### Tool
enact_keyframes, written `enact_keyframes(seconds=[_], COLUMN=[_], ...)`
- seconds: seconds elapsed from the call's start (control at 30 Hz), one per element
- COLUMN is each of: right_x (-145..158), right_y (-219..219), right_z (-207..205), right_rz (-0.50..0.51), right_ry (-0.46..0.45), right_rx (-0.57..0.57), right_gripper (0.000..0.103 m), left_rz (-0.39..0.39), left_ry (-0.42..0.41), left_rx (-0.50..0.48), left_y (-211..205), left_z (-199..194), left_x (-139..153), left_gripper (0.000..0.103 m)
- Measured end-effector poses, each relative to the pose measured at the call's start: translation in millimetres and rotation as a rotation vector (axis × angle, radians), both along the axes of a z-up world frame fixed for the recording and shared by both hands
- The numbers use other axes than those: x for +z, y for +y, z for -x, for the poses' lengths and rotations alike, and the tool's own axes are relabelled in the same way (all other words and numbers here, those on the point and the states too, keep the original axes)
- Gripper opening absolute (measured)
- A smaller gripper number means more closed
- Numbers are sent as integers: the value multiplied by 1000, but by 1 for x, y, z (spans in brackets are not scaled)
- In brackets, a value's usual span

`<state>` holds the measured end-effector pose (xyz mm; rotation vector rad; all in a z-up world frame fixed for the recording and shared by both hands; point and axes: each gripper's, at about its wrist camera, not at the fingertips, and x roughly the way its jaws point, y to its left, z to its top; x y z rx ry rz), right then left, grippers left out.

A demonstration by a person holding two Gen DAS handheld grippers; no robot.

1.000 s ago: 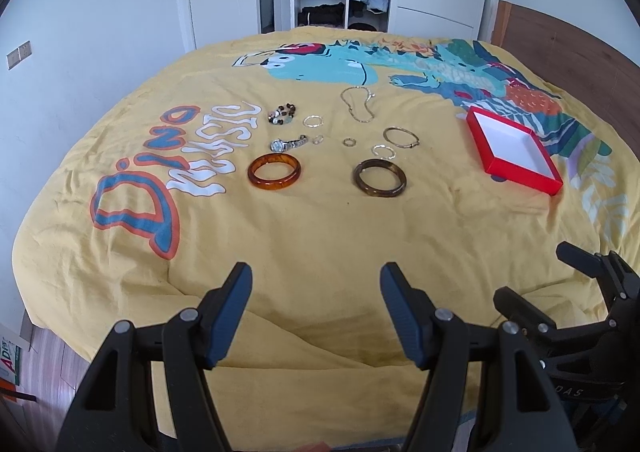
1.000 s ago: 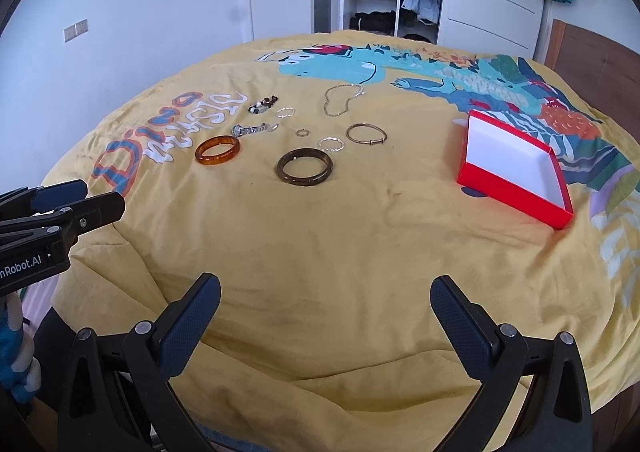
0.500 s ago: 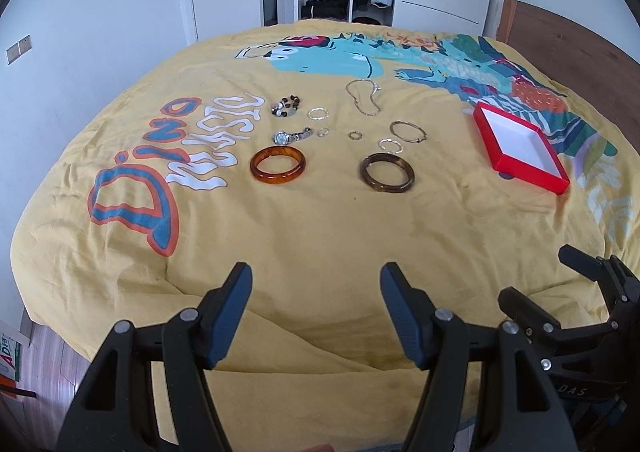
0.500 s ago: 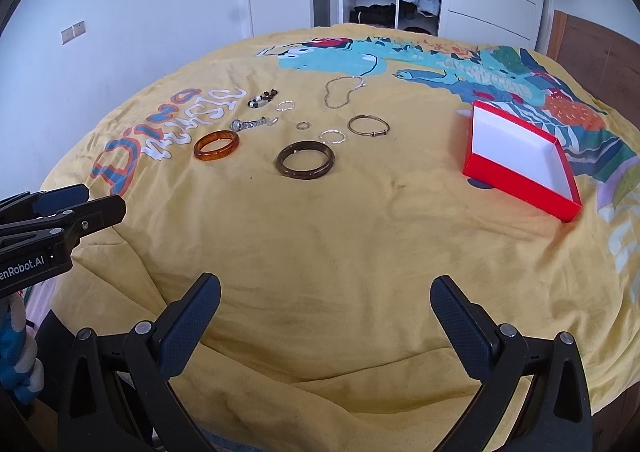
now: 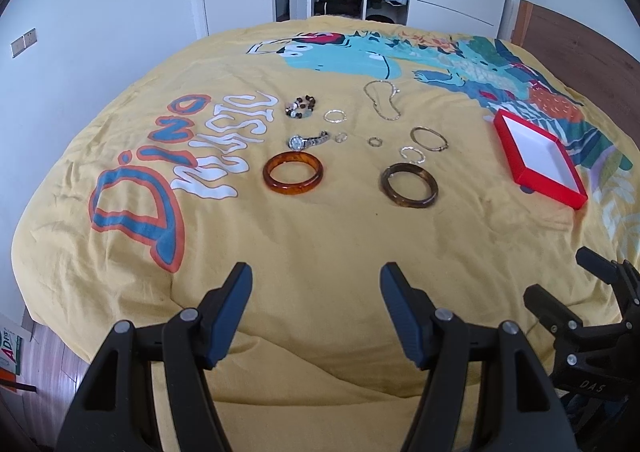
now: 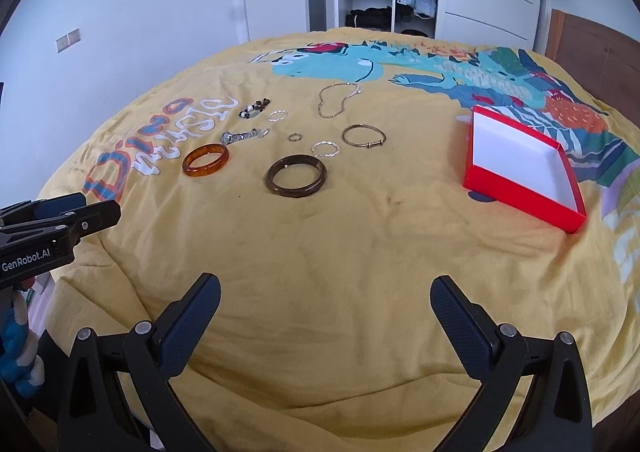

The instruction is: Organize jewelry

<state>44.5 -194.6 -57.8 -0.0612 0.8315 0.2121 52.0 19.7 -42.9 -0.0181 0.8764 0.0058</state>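
Both claws, left point(image 5: 316, 310) and right point(image 6: 325, 316), had neared the jewelry, gaping and holding nothing; bangles point(image 5: 293, 173), chain point(image 5: 383, 103) lay loose, red box point(image 5: 538, 156) bare.

Both wrist cameras are looking forward along open fingers from above the near edge of the bed, tilted down over the yellow duvet point(image 5: 320, 236) toward the wardrobe at top centre. The left view is sitting further left, catching the right gripper point(image 5: 592, 316) at lower right; the right view is catching the left gripper point(image 6: 60, 220) at mid left. Both are sharing the distant jewelry and the red box point(image 6: 520, 188).
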Motion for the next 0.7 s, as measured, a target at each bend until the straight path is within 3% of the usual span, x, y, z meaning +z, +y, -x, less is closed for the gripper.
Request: enact_keyframes(seconds=[0.27,0.7], right_x=[5,-7], right_y=[0,6], right_z=[-24,-64], right_rz=[19,-9], right_ry=[-6,52], right_rx=[15,66], right_gripper=[103,103], left_rz=[8,-61], left_ry=[7,62], left_rx=[58,80], left_y=[11,8], left_z=[-25,-68], left_x=[-2,-21], left_gripper=[65,65])
